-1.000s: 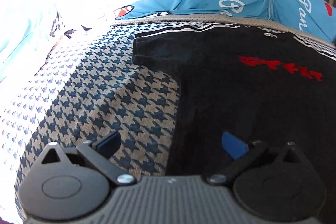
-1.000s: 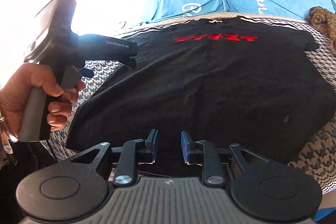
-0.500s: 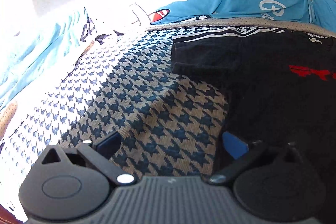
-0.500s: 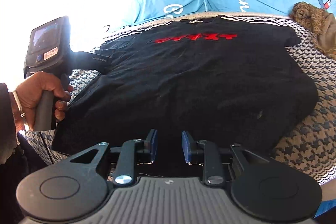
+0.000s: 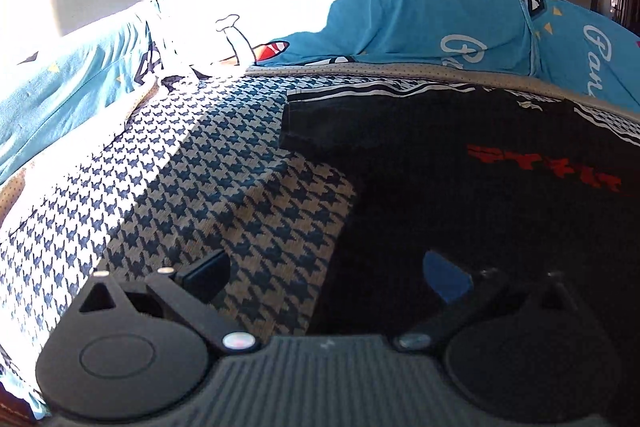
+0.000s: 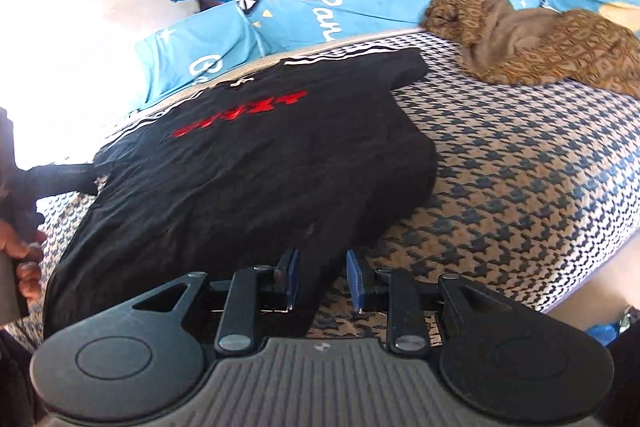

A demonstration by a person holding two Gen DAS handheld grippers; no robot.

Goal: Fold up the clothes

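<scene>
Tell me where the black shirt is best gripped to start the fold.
Probably at a sleeve: the black shirt lies flat, so its middle offers no edge. The right sleeve sticks out sideways over the blanket; slide one finger under its edge from the right side.

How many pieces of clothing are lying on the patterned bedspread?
2. A black T-shirt with red lettering is spread flat on the near left of the bedspread, and a crumpled brown garment lies at the far right edge. Others may be out of view.

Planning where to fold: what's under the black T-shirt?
The black T-shirt lies flat on the houndstooth bedspread, which shows all around it. Anything beneath the shirt itself is covered.
</scene>
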